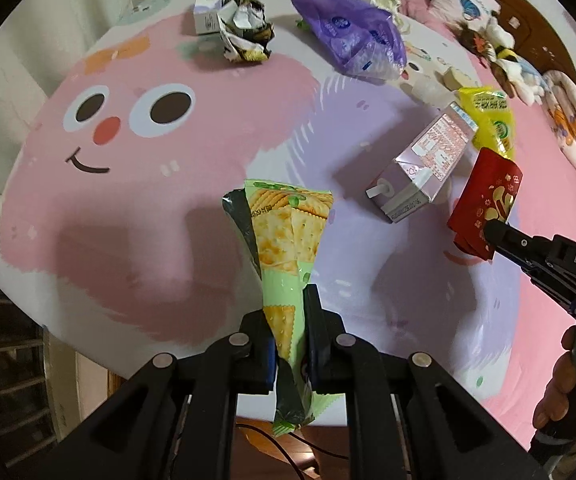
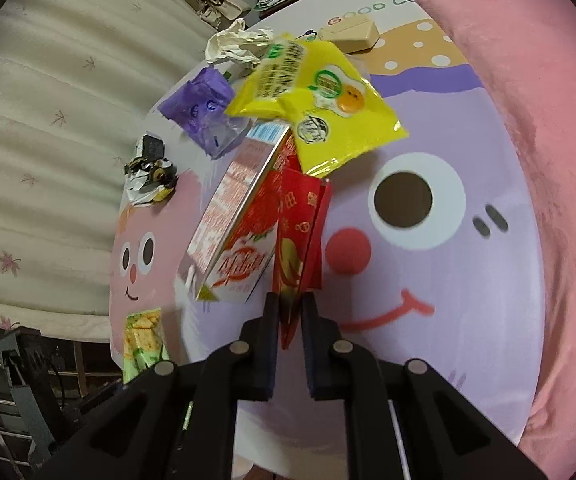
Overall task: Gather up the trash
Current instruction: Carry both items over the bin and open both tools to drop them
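Milk carton: lies on its side on the cartoon-face mat, closed, contents unseen.
Left gripper: points steeply down, clamped tight on a green cracker wrapper above the mat.
Right gripper: angled downward, pinching a red packet beside the carton, below a yellow wrapper.

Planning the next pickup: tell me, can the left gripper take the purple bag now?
Probably not: the left gripper is already shut on the cracker wrapper; the purple bag lies unobstructed across the board.
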Demonstrator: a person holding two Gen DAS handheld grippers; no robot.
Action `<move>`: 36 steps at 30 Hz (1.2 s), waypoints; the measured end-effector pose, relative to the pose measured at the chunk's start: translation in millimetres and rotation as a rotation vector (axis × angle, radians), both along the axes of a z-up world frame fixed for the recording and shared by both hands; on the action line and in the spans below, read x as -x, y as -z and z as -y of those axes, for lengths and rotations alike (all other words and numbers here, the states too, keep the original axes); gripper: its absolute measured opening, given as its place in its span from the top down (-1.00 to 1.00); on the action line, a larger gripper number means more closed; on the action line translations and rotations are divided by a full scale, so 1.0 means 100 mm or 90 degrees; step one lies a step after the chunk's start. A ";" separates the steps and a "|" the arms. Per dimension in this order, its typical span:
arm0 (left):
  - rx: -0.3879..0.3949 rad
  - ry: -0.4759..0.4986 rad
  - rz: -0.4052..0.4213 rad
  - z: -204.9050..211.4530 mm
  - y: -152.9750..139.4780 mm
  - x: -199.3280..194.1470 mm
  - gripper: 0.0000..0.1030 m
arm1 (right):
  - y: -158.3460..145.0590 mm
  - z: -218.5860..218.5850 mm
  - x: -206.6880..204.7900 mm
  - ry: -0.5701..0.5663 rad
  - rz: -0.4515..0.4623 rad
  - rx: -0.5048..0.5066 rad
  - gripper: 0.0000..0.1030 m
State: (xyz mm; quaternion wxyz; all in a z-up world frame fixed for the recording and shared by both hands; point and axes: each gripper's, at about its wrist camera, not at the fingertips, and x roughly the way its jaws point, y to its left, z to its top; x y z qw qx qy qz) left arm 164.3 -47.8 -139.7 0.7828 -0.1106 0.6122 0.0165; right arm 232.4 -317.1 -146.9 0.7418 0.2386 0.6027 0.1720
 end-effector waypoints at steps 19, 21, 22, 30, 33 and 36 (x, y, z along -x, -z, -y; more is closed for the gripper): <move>0.021 0.226 0.084 -0.99 -0.40 0.96 0.82 | -0.50 -1.02 1.87 0.054 0.062 0.032 0.80; 0.023 0.247 0.076 -1.04 -0.35 1.09 0.82 | -0.47 -1.13 2.04 0.054 0.058 0.035 0.80; 0.024 0.253 0.072 -1.05 -0.33 1.13 0.82 | -0.44 -1.18 2.12 0.056 0.052 0.035 0.80; 0.036 0.309 0.024 -1.00 0.02 1.57 0.82 | -0.08 -1.35 2.58 0.050 -0.027 0.044 0.80; 0.044 0.323 -0.005 -0.91 0.30 1.74 0.82 | 0.19 -1.38 2.71 0.045 -0.063 0.049 0.80; 0.041 0.328 -0.039 -0.84 0.65 1.85 0.82 | 0.58 -1.38 2.82 0.043 -0.104 0.052 0.80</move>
